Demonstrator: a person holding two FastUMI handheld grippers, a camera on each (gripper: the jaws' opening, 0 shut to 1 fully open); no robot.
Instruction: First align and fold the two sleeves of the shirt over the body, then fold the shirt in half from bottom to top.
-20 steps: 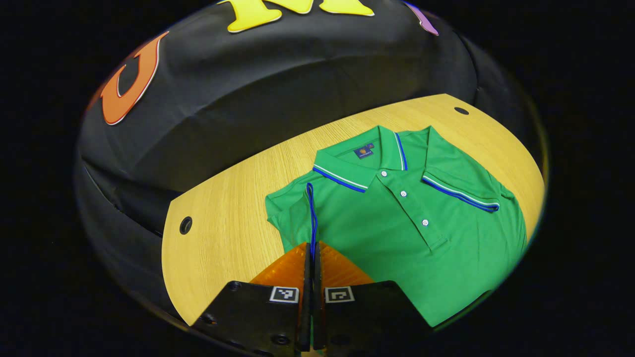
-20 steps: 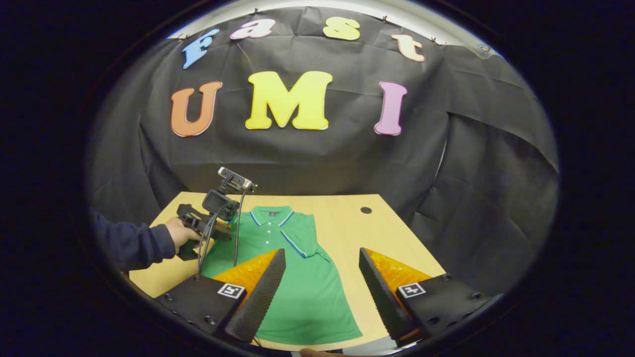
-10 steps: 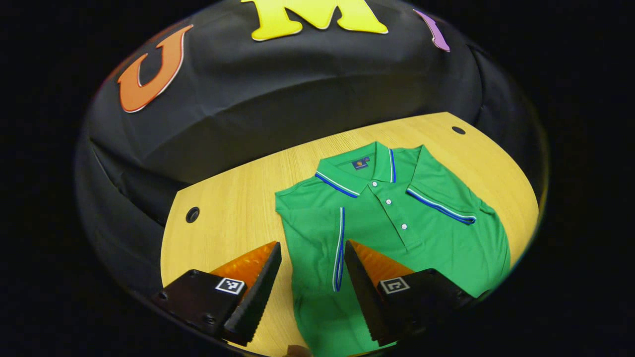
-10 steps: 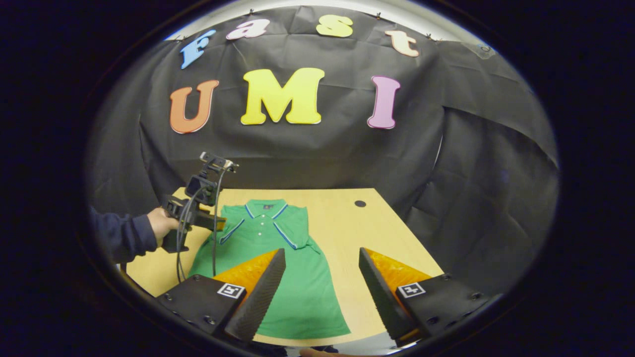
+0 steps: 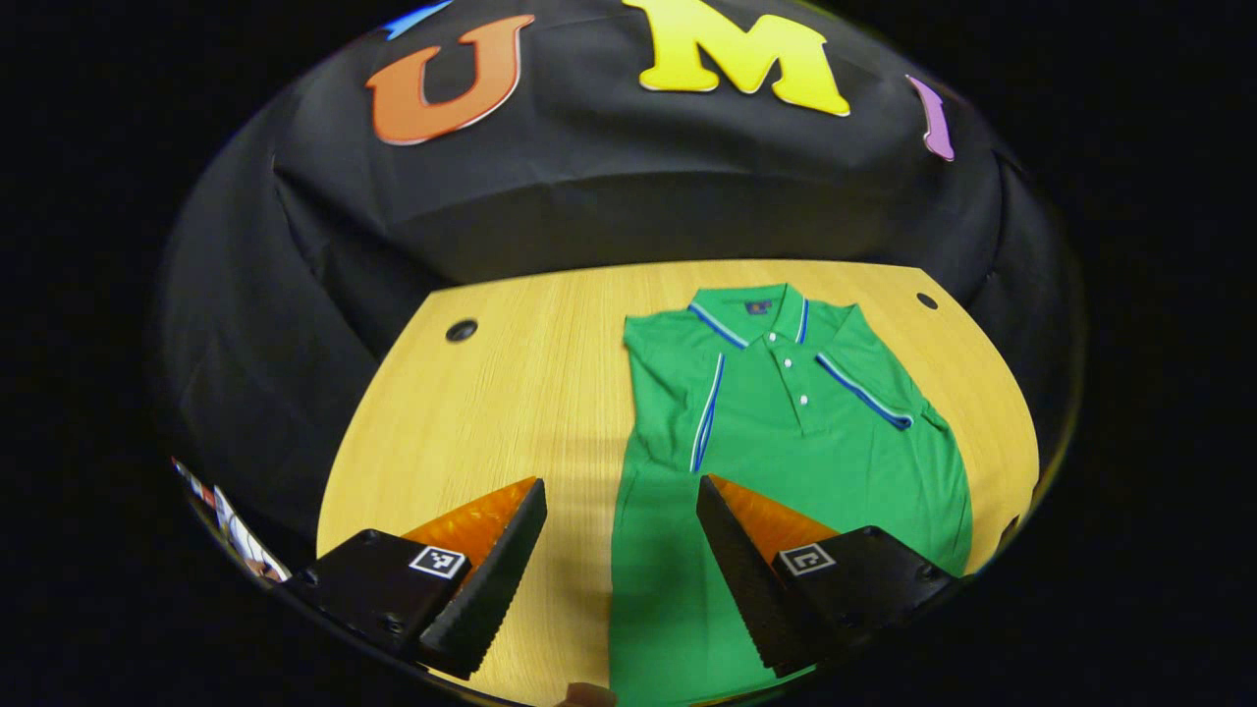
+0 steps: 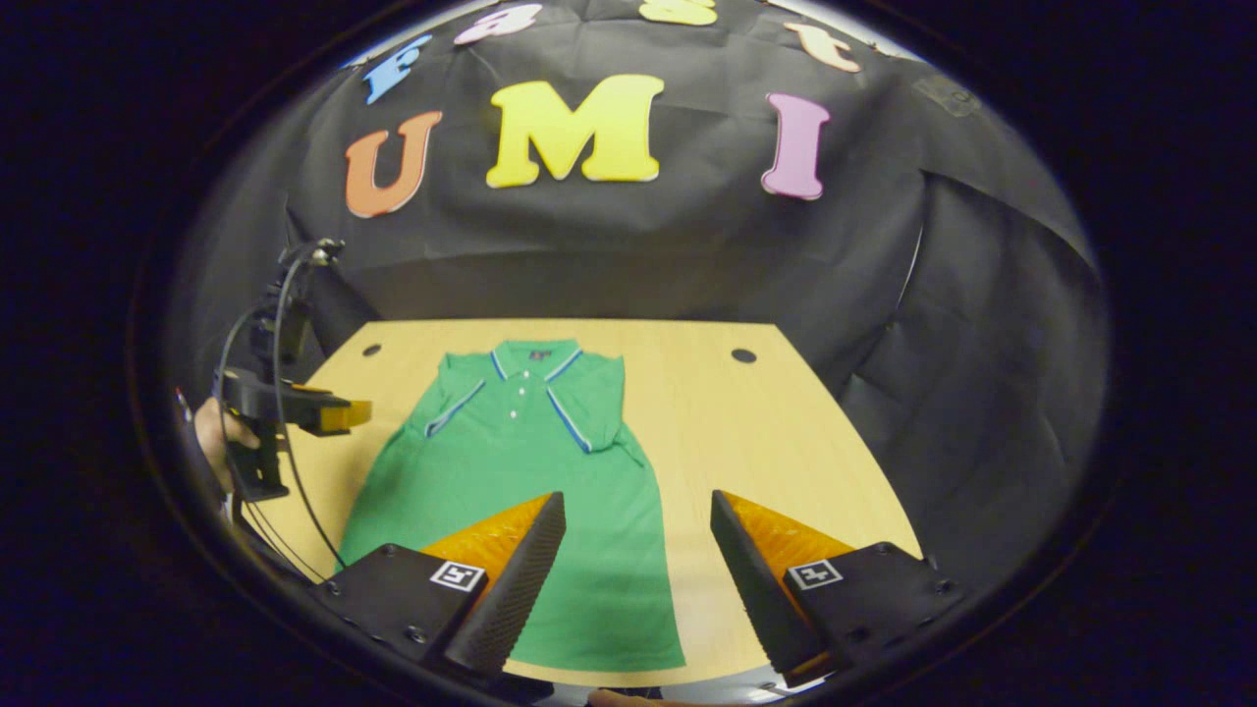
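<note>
the near hem of the green polo shirt [image 5: 786, 432] is cut off at the bottom of the left gripper view, behind the left gripper [image 5: 621, 560]. in the right gripper view the hand [image 6: 211, 437] holding that tool is half hidden at the left edge. the shirt lies flat on the wooden table [image 6: 746, 442], collar far, both sleeves folded over the body. both the left gripper and the right gripper [image 6: 636, 579] are spread wide, grasping nothing. black cloth hangs behind the table.
</note>
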